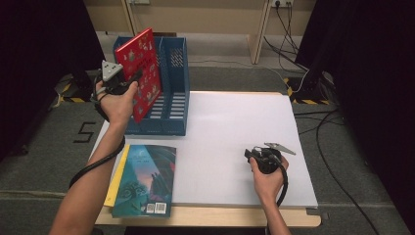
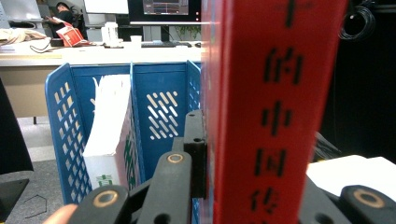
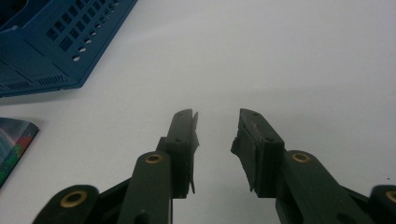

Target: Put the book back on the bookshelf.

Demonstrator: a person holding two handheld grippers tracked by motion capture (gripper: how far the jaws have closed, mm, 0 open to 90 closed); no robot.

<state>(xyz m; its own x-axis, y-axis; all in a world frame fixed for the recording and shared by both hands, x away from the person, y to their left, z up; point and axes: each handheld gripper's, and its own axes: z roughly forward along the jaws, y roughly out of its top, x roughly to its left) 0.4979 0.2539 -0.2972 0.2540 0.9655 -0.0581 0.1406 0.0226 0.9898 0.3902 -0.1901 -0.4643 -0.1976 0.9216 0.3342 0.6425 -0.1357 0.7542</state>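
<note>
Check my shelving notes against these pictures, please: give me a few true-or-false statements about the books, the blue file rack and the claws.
1. The left claw grips the red book. True.
2. The red book lies flat on the table. False: it is held upright at the blue file rack.
3. The right claw holds a book. False: it is open, holding nothing.
4. A dark-covered book lies flat near the table's front edge. True.
5. A white book stands in the rack. True.
</note>
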